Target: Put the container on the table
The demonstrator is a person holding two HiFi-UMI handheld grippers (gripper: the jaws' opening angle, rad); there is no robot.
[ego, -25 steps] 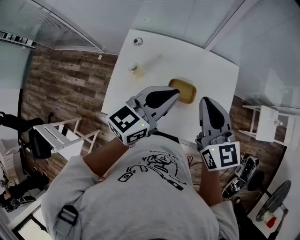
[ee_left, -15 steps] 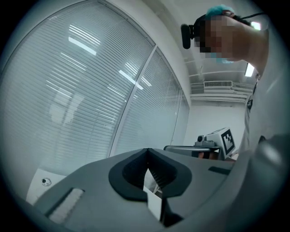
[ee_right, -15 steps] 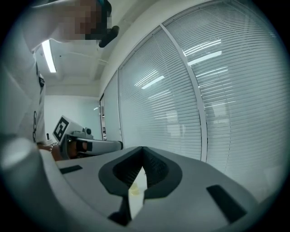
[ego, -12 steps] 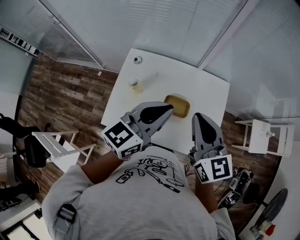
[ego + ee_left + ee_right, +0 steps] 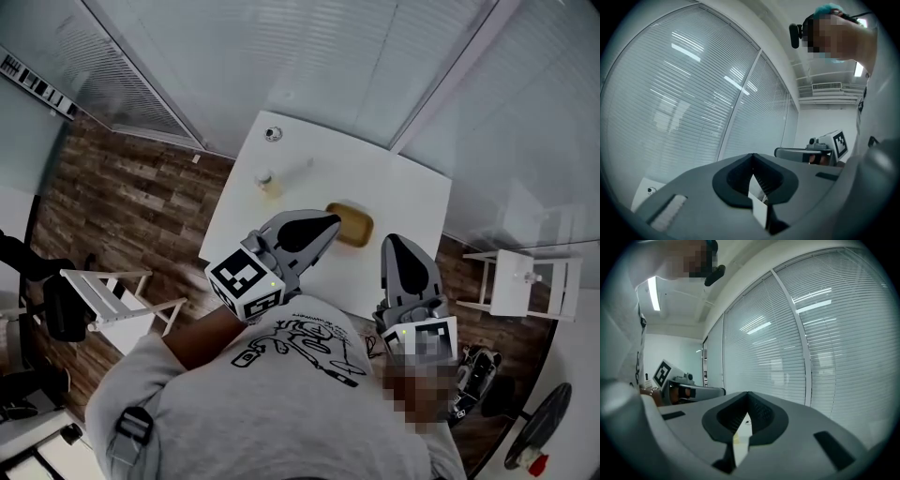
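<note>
The container [image 5: 350,223], a shallow yellow-brown tray, lies on the white table [image 5: 403,197] near its front edge. My left gripper [image 5: 334,221] is held above and in front of the container's left end, with its jaws shut and nothing between them. My right gripper [image 5: 393,242] hovers to the container's right, over the table's front edge, also shut and empty. In the left gripper view the jaws [image 5: 752,157] meet against window blinds. The right gripper view shows closed jaws [image 5: 747,395] the same way.
On the table's far left stand a small pale bottle [image 5: 267,178] and a small round object [image 5: 273,134]. Glass walls with blinds rise behind the table. A white chair [image 5: 117,286] stands at the left and a white stool [image 5: 525,281] at the right, on the wooden floor.
Both grippers have risen slightly and stayed shut. In the head view the table and container now look smaller and lower in the picture. The container has not shifted on the table.
</note>
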